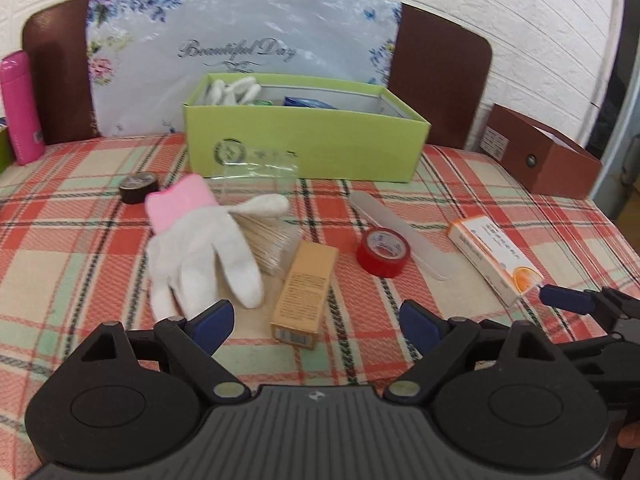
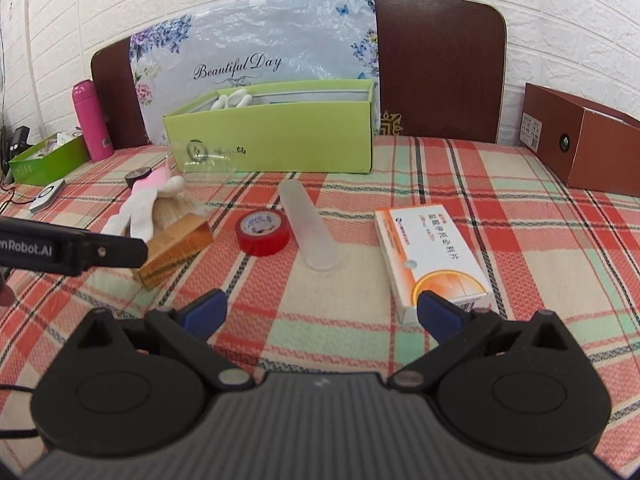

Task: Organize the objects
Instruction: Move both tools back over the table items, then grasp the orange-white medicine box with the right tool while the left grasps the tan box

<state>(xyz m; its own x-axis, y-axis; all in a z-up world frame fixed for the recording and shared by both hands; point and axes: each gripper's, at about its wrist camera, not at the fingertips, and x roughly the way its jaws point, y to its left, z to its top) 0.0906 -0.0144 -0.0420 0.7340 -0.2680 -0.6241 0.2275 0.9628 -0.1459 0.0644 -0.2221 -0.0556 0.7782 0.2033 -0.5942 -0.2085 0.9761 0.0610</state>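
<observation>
On the plaid cloth lie a white glove with a pink cuff [image 1: 200, 248], a tan carton [image 1: 306, 292], a red tape roll [image 1: 383, 252], a frosted plastic case [image 1: 400, 232] and an orange-and-white medicine box [image 1: 494, 256]. My left gripper [image 1: 318, 320] is open, low over the cloth, and the tan carton's near end sits between its fingertips without touching either pad. My right gripper [image 2: 322, 310] is open with nothing between its fingers. Its right fingertip overlaps the near corner of the medicine box [image 2: 432, 256]. The green open box [image 1: 304, 140] stands behind, holding a white glove.
A black tape roll [image 1: 138, 187] and a clear bag of thin sticks [image 1: 272, 240] lie by the glove. A pink bottle [image 1: 20, 108] stands far left, a brown box [image 1: 540, 156] far right, a smaller green tray [image 2: 48, 160] at the left edge. A headboard and a floral bag back the scene.
</observation>
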